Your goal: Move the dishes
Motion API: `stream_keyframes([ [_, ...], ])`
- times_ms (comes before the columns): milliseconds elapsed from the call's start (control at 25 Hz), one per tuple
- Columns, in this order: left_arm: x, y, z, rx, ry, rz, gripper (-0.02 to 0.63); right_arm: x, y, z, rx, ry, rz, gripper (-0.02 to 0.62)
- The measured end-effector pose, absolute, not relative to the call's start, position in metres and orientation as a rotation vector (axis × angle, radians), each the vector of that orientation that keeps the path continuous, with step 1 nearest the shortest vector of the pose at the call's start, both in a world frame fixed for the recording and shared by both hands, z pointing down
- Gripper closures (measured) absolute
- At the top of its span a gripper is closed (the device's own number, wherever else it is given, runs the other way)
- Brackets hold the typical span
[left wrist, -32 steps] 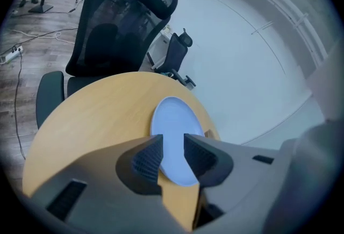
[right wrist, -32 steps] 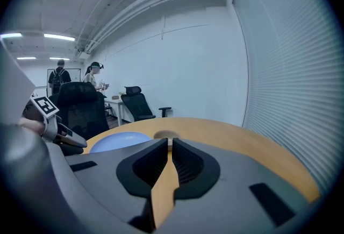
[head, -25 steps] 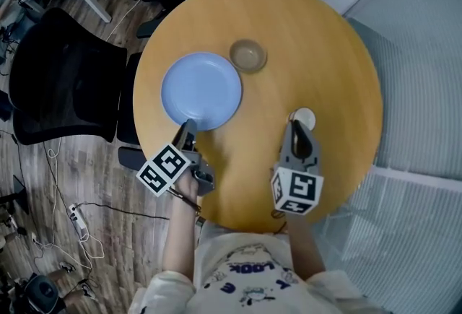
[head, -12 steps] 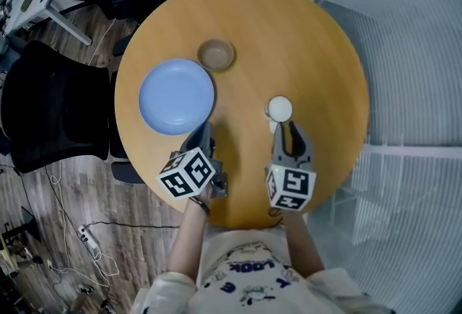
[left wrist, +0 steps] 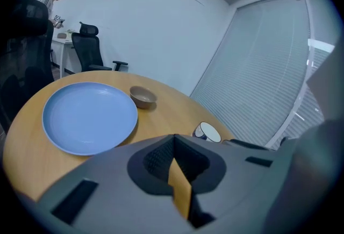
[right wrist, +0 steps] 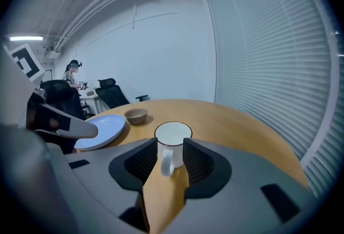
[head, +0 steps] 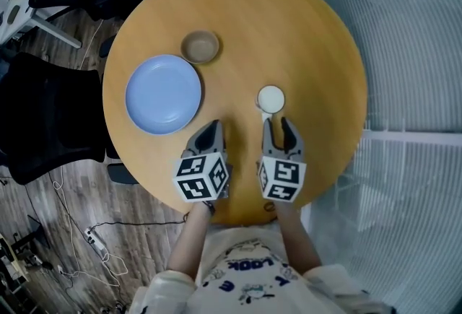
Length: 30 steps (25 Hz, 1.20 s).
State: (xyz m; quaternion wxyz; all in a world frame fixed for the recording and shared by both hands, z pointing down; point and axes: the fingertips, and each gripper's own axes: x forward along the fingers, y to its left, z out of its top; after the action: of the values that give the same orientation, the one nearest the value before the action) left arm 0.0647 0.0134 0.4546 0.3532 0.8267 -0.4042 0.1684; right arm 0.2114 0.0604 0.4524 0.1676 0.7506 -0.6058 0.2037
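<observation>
Round wooden worktop (head: 310, 38) carries all three dishes, each well clear of the next, so any one can be taken w/o knocking another.

Blue plate (head: 163, 94) is the biggest. It's flat w/ a shallow rim, empty, and lies on the worktop's left part near the edge by the black chair (head: 43, 118).

Left hand-held gripper (head: 209, 133) sits just right of the plate, not touching it. Its jaws are fully together w/ nothing btwn them. It looks parked, prob. to stay out of the way.

Right hand-held gripper (head: 279, 125) points at the white mug (head: 271, 99), its jaws apart and just been opening. In the right gripper view the mug's handle (right wrist: 165, 162) stands btwn the pads but neither presses on it, so no grip. Can't tell if that's a let-go or a line-up. The handle faces the gripper, which suits a pinch on it.

Brown bowl (head: 200, 46) is small, round and empty, just beyond the plate's far rim, close but apart.

The mug is the smallest dish. It has a dark rim line, is white inside, looks empty and stands upright right of centre, just ahead of the right jaws.
</observation>
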Motion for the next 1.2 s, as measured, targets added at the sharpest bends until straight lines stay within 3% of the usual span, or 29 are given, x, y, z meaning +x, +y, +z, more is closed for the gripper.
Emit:
stream_keyframes([
  [920, 0.062, 0.042, 0.499, 2.144, -1.026, 0.523, 0.603, 0.213, 0.046, 0.516, 2.189, -1.659, 0.577, 0.468],
  [1200, 0.049, 0.043, 0.507, 2.122, -1.047, 0.528, 0.603, 0.215, 0.048, 0.518, 2.264, -1.637, 0.572, 0.511],
])
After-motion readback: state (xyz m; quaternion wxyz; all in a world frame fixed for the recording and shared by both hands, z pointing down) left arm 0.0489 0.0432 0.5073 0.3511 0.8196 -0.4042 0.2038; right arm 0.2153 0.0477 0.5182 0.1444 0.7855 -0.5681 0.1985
